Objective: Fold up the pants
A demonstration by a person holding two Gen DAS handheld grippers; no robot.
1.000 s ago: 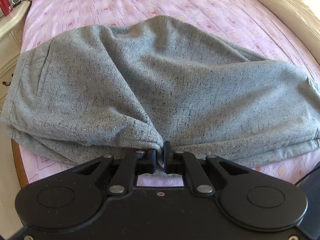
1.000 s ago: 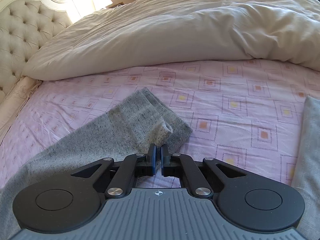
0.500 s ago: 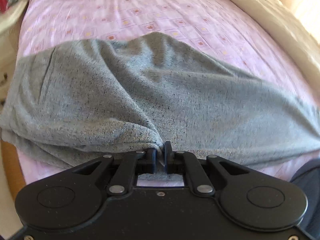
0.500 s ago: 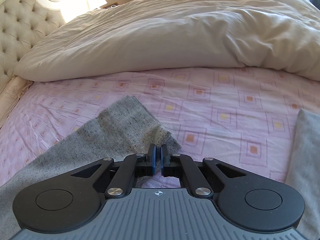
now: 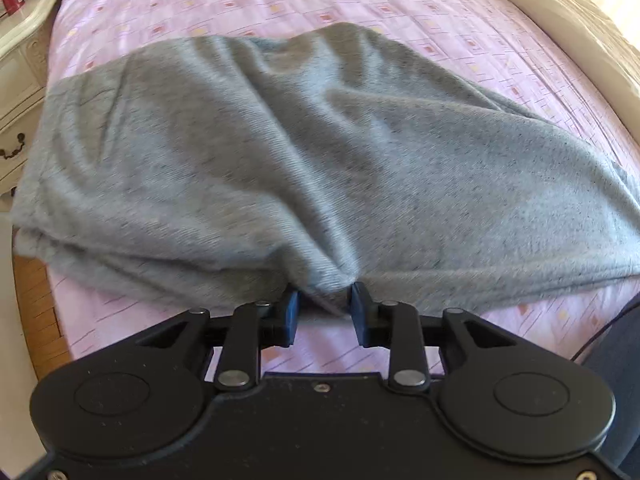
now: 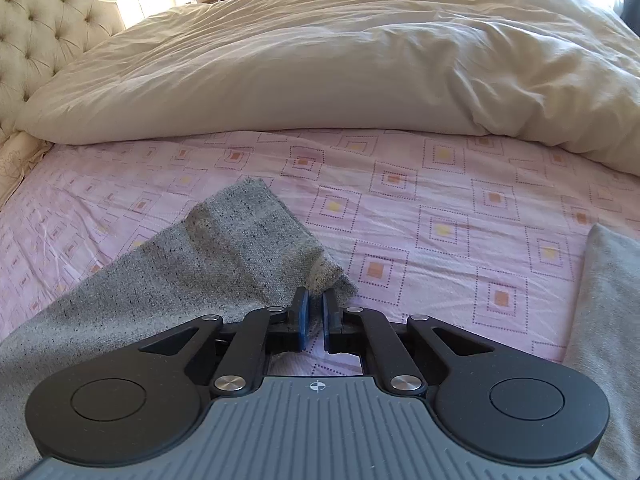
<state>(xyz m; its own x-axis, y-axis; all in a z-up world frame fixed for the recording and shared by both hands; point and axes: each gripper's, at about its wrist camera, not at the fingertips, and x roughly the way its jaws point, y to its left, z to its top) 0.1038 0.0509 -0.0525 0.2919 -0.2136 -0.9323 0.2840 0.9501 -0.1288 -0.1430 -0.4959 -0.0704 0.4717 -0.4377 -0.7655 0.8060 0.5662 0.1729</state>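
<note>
Grey pants (image 5: 320,152) lie doubled on the pink bed (image 5: 280,4), where our left claw (image 5: 324,312) has just sprung apart, releasing the fold, while our right claw (image 6: 314,312) stays nearly clenched at the hem.

Home bedroom: tufted headboard (image 6: 36,36), duvet (image 6: 340,60), nightstand (image 5: 20,60).

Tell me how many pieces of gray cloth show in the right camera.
2. The pants leg lies at the lower left, its cuff at the right gripper; a paler gray cloth sits at the right edge, possibly part of the same pants.
</note>
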